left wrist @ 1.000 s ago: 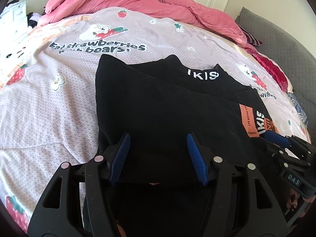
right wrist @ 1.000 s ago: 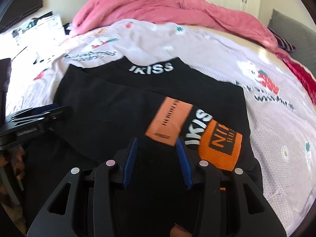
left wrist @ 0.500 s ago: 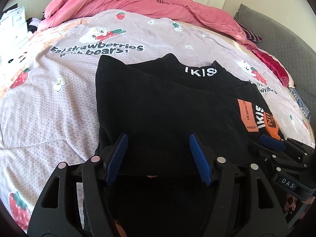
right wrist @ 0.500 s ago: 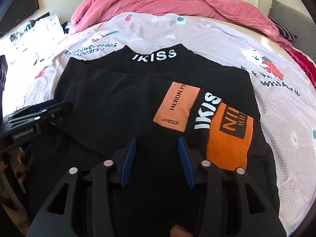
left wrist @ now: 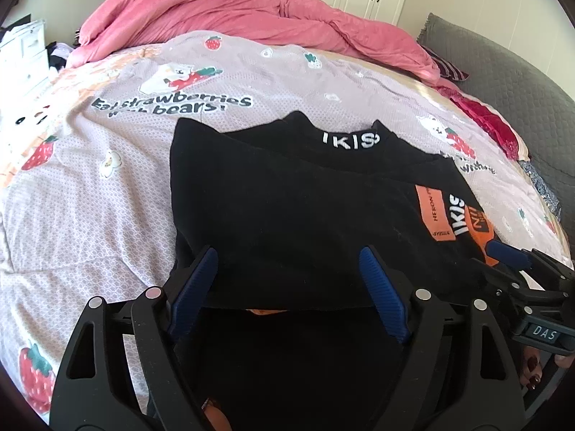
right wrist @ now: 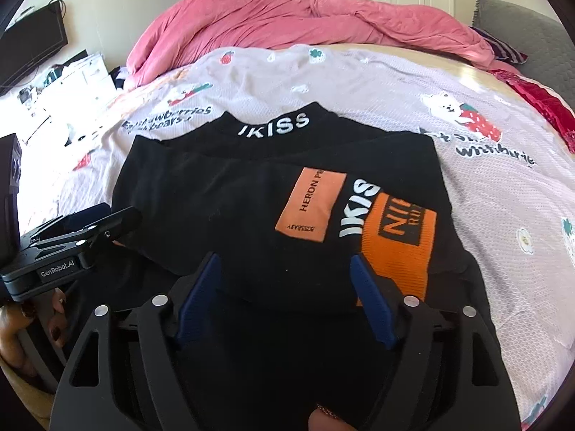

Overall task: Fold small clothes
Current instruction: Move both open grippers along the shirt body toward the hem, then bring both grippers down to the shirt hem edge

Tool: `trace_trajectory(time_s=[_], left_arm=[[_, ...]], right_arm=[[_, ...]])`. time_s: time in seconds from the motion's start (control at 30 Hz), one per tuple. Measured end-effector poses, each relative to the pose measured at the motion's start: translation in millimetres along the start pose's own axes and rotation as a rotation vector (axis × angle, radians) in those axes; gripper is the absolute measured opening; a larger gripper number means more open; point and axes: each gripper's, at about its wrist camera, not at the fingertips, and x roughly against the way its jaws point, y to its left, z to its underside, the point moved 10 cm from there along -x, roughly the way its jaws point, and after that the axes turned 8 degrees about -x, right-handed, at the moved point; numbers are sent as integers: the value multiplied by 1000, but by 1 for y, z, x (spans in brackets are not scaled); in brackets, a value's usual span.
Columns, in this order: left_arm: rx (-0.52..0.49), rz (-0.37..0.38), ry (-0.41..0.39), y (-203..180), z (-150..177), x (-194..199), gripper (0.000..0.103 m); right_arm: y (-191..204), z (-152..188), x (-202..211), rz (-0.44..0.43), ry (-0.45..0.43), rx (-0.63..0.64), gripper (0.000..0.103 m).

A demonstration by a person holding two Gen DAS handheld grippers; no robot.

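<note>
Letting go: left gripper (left wrist: pixel 289 280) and right gripper (right wrist: pixel 284 287), jaws just spread wide off black sweater (left wrist: pixel 287 208), leaving the fold resting flat on bedsheet (left wrist: pixel 90 215).

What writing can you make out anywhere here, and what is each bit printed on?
"IKISS": collar of the black garment
"HERON P", cut off: orange patch
"NI", rest unreadable: orange cuff
"Eat strawberries with bears!": bedsheet
"GenRobot.AI": left gripper
"DAS": right gripper
Small line on the patch's lower edge: too small to read.
</note>
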Motion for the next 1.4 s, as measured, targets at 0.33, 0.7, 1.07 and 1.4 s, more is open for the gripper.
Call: trace_trajectory(time_s=[0.33, 0.7, 1.07, 1.4], left_arm=[[27, -23, -69, 8, -9, 15, 93], [18, -54, -122, 9, -2, 34, 93], [44, -62, -131, 14, 12, 48, 94], [50, -82, -131, 14, 24, 66, 94]], right_arm=[[-7, -11, 23, -30, -58, -55, 94], [-10, -13, 41, -44, -91, -65, 97], [-17, -6, 57, -37, -100, -60, 98], [-25, 7, 70, -38, -97, -63, 98]])
